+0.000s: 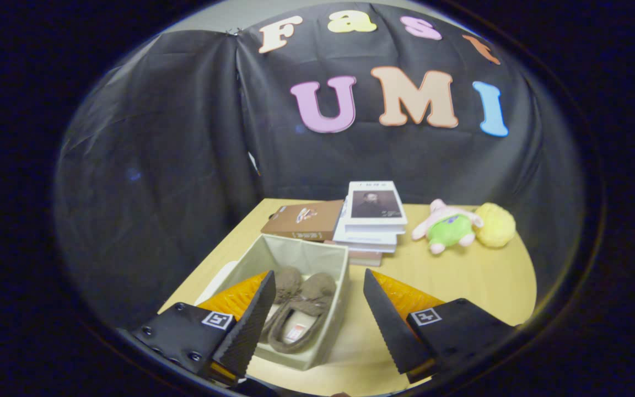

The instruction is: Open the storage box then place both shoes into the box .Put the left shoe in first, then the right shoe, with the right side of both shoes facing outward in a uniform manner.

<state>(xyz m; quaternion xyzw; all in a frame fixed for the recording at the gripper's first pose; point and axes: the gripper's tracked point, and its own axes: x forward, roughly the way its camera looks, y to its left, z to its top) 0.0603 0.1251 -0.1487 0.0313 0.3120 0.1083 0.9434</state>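
Note:
An open beige fabric storage box [326, 336] stands on the wooden table [461, 281], below and between my fingers. Two brown moccasin-style shoes [301, 311] lie side by side inside it, toes pointing away from me. The left-hand one is partly hidden behind my left finger [251, 320]. My gripper [317, 286] hovers above the box, open, with nothing between its fingers. The right finger [389, 320] hangs over the table just right of the box. A pale flat piece, possibly the lid [219, 278], lies against the box's left side.
Beyond the box sits a brown book [302, 220] and a stack of books [372, 220] topped by a white one. To their right lie a pink and green plush toy [448, 227] and a yellow plush ball [495, 224]. Black cloth walls close off the back and left.

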